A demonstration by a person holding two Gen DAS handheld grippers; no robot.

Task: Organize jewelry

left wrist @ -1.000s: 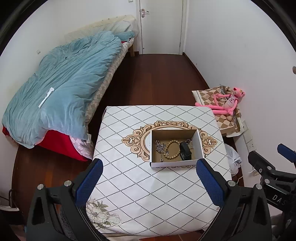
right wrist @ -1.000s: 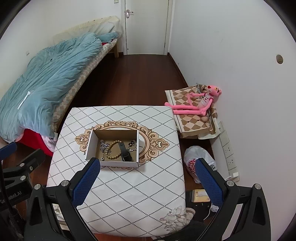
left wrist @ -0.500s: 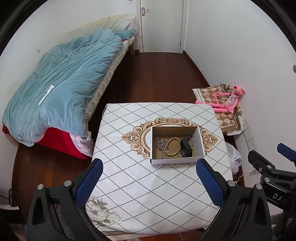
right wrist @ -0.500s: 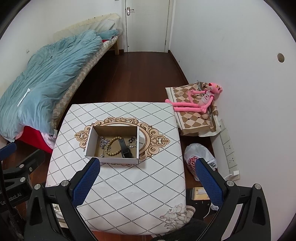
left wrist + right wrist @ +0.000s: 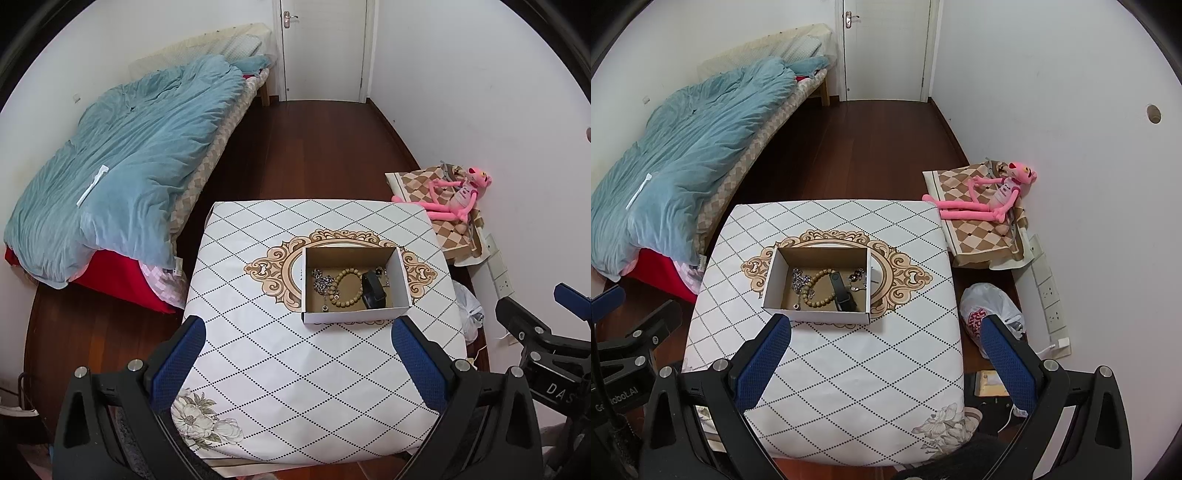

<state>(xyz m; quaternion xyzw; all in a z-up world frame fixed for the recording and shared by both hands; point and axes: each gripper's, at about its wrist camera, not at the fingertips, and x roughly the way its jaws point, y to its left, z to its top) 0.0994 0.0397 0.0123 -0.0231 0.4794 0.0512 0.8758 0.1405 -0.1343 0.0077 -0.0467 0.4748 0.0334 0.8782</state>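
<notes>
Left wrist: jewelry box [image 5: 354, 317] beyond spread fingers [image 5: 177, 363], apart

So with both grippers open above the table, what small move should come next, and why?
Probably lower the right gripper toward the cardboard box. The bead bracelet, chain and black band lie jumbled inside, and nothing is held yet.

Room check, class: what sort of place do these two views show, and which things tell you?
Most likely a bedroom in a home: a bed with a blue duvet, a door, and a pink plush toy.
</notes>
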